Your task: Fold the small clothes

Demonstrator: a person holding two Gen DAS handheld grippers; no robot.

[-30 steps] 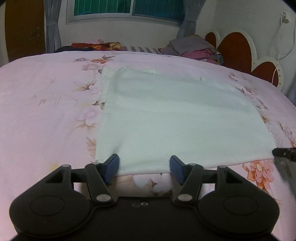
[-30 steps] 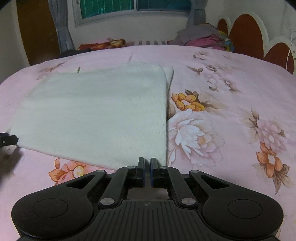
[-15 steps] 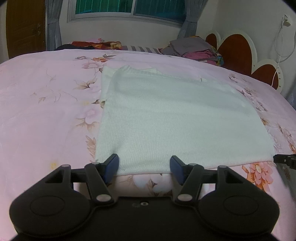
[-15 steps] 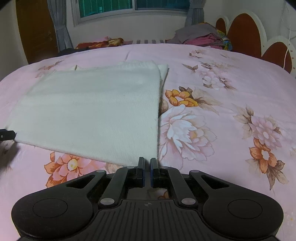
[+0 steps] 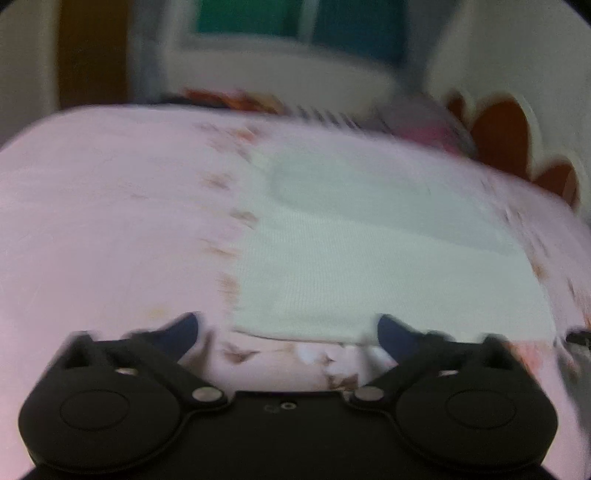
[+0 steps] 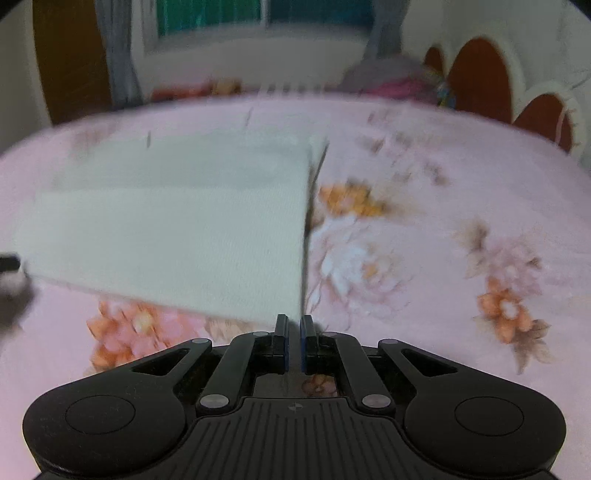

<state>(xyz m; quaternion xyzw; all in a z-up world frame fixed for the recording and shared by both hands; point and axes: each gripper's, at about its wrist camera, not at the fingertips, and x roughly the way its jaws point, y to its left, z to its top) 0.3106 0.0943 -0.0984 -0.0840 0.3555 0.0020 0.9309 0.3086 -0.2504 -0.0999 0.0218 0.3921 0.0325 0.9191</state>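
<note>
1. Two hand-held grippers are in our hands over a bed spread (image 6: 461,177) that is pink with printed flowers, and we take the white folded cloth (image 5: 369,258) lying flat on it as our landmark

2. Our left gripper (image 5: 286,332) sits at the cloth's near edge, by its left corner; its jaws have just been opening and now stand wide. One blue-tipped finger is just off the cloth over the pink spread, the other overlaps the near hem in this view. Nothing is pinched between them, and whether the second tip touches the fabric the blur does not let us tell

3. Our right gripper (image 6: 294,326) is at the cloth's (image 6: 177,229) near right corner. Its jaws have just been opening and show only a narrow gap. That corner comes right up to the fingertips, yet we cannot tell whether any fabric lies in the gap; the pads do not look pressed together on it

4. From the right wrist view the cloth's right edge looks layered, a lower layer peeping out at the far corner

5. At the cloth's left end in that view a dark tip of the other gripper shows at the frame's edge

6. Beyond the cloth's far edge we see a heap of clothes (image 6: 391,79), a window (image 6: 258,18) with curtains, and a scalloped headboard (image 6: 480,77) to the right
</note>
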